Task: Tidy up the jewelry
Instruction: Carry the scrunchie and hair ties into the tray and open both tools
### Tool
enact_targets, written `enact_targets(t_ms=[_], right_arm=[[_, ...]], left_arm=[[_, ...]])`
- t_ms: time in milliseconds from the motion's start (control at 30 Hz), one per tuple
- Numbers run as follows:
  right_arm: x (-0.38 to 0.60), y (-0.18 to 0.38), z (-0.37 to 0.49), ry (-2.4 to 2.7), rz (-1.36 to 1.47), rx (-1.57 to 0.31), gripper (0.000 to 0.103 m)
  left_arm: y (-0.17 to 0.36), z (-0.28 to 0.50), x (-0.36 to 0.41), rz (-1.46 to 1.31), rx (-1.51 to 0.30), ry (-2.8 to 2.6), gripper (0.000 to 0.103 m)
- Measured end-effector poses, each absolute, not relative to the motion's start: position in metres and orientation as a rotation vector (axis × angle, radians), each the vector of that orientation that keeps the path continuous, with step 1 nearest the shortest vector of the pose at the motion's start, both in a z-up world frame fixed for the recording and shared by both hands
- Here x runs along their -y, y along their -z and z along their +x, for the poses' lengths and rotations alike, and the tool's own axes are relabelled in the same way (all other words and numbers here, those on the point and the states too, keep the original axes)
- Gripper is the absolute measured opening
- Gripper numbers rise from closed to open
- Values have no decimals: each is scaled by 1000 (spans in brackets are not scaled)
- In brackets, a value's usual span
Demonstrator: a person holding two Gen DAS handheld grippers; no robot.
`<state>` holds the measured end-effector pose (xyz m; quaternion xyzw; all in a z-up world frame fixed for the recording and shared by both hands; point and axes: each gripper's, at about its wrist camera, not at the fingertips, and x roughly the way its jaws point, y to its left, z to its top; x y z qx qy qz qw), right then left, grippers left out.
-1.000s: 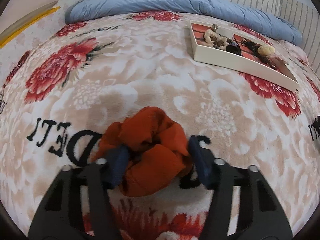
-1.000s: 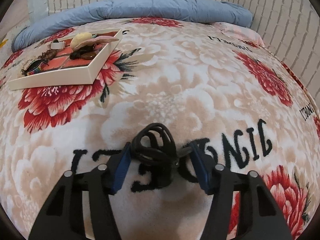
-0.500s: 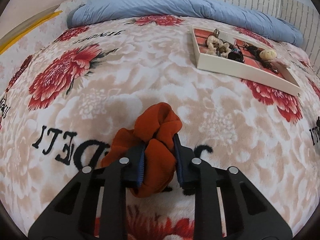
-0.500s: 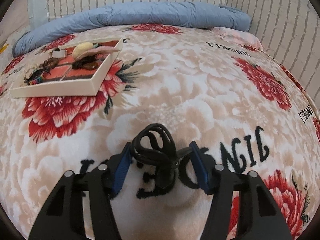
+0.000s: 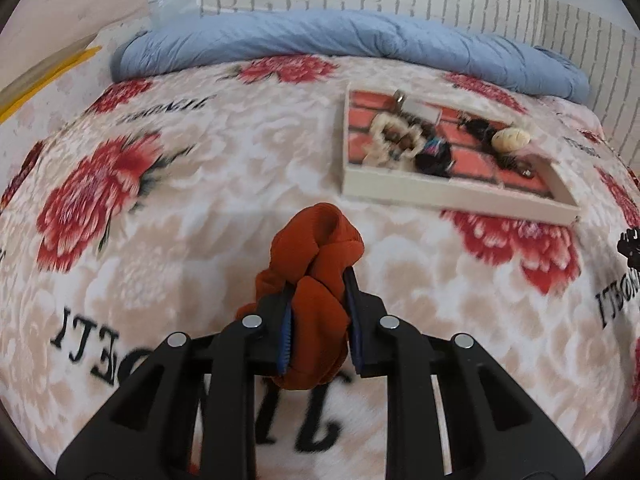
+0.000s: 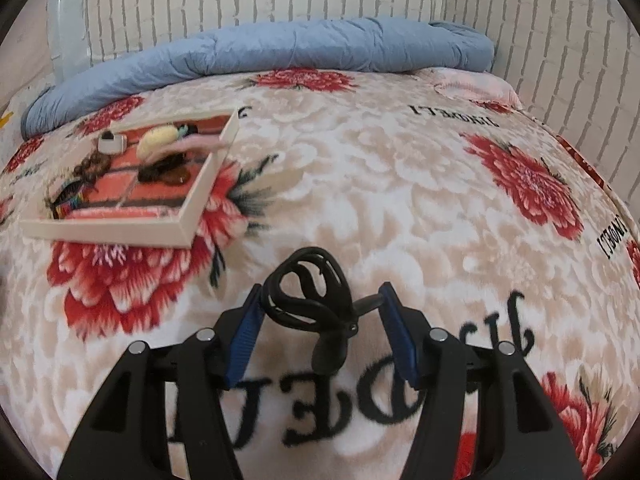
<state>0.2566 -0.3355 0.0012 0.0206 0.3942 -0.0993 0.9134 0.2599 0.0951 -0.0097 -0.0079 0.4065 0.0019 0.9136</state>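
Left wrist view: left tool (image 5: 318, 316) is clamped on an orange scrunchie (image 5: 316, 264), short of the tray (image 5: 440, 196), which already holds several pieces.

Right wrist view: right tool (image 6: 320, 320) grips a black hair clip (image 6: 312, 296), also short of the tray. Both await placing.

Ribbed cloth scrunchie (image 5: 316, 264); plush blanket (image 5: 224, 184)

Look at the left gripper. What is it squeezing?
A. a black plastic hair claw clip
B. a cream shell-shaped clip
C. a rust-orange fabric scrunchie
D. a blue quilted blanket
C: in the left wrist view the left gripper has its blue pads pressed against both sides of the rust-orange fabric scrunchie, which bulges out above the fingers.
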Motion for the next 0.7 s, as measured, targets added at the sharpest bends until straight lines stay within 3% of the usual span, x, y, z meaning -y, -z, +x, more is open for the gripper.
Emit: enact_targets(t_ms=[300, 700], right_arm=[[305, -24, 292, 160, 22, -777, 58], [235, -18, 338, 75, 1, -773, 58]], left_arm=[[-23, 303, -52, -9, -788, 69, 21], [-13, 348, -2, 11, -789, 139, 21]])
